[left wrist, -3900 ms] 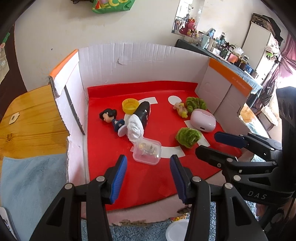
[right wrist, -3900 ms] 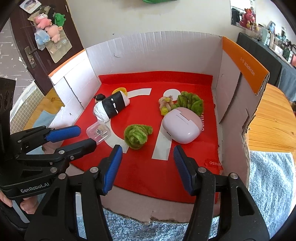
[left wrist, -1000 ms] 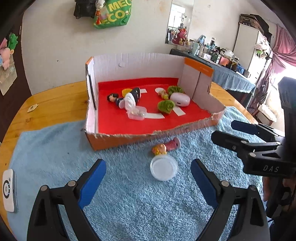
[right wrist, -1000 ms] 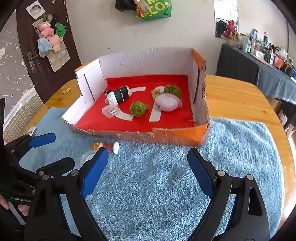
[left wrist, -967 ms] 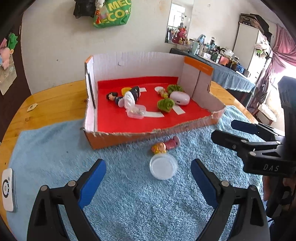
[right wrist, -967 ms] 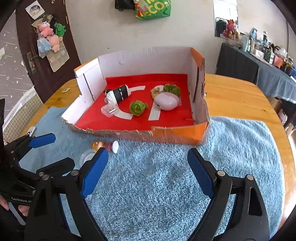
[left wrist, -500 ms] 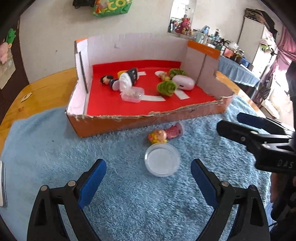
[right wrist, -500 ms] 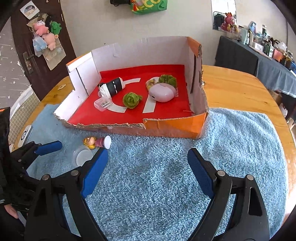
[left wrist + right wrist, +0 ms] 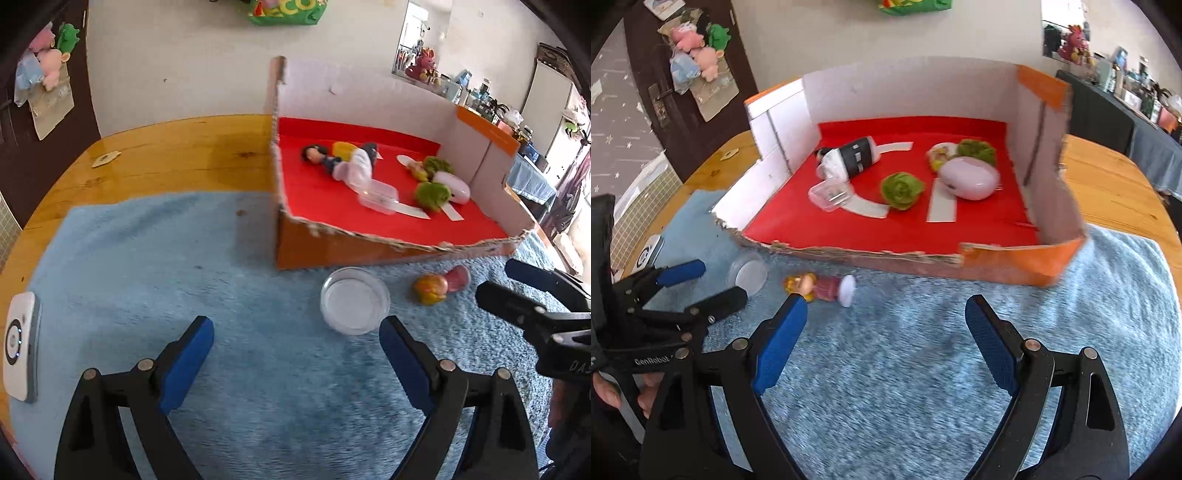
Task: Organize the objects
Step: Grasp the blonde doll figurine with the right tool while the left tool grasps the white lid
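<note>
A cardboard box [image 9: 332, 254] [image 9: 1008, 269] with a red floor stands on a blue towel. Inside lie a dark-haired doll [image 9: 319, 157], a clear plastic container [image 9: 378, 199] [image 9: 829, 195], a green fuzzy ball [image 9: 432, 195] [image 9: 901, 188] and a pink case [image 9: 967, 177]. In front of the box lie a round clear lid [image 9: 354, 304] [image 9: 750, 275] and a small blonde doll [image 9: 439, 284] [image 9: 820, 286]. My left gripper [image 9: 295, 358] is open and empty, just short of the lid. My right gripper [image 9: 882, 336] is open and empty, with its left finger close to the small doll.
A white device [image 9: 20, 354] lies at the towel's left edge. The wooden table [image 9: 166, 158] extends left and behind the box. A dark door with soft toys [image 9: 694, 70] is at the far left.
Both grippers moved back from the box and lower toward the towel. The left view swung left, so the lid and small doll now sit to its right. Both stay open.
</note>
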The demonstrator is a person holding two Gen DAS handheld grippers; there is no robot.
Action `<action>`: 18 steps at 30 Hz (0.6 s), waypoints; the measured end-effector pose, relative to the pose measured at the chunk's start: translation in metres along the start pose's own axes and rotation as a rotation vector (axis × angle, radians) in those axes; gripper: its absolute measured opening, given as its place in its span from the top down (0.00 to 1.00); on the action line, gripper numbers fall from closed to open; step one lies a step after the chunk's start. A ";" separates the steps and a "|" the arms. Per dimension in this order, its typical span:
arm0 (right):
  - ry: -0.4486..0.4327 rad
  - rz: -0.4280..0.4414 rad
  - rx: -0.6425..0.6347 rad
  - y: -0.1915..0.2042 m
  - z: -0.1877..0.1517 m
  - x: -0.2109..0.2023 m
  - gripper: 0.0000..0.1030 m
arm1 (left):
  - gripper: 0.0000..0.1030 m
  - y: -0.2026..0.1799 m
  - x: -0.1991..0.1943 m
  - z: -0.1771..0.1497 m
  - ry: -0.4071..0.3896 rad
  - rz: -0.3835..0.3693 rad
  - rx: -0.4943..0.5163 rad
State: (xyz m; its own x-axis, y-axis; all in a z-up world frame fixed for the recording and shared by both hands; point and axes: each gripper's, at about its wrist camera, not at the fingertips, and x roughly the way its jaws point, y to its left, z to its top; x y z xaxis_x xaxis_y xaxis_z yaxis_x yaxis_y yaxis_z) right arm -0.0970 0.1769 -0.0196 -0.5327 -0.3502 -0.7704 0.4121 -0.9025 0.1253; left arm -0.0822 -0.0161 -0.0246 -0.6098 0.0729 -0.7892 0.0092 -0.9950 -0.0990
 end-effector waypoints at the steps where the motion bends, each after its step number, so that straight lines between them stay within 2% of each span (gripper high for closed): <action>1: 0.004 0.004 -0.005 0.003 0.001 0.003 0.15 | 0.10 0.002 -0.001 0.000 -0.003 -0.002 0.004; 10: 0.029 0.020 -0.028 0.019 0.005 0.019 0.15 | 0.10 -0.002 -0.008 0.005 -0.019 -0.066 0.119; 14: 0.038 0.007 -0.027 0.019 0.007 0.025 0.15 | 0.10 -0.012 -0.002 0.009 -0.014 -0.067 0.179; 18: 0.038 -0.001 -0.030 0.018 0.007 0.028 0.15 | 0.19 -0.011 0.005 0.013 0.007 -0.090 0.180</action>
State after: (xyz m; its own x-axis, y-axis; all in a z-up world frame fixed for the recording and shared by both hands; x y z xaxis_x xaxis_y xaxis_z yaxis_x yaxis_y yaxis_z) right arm -0.1097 0.1486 -0.0340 -0.5047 -0.3390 -0.7939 0.4342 -0.8946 0.1059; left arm -0.0960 -0.0056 -0.0195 -0.5958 0.1621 -0.7866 -0.1875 -0.9804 -0.0601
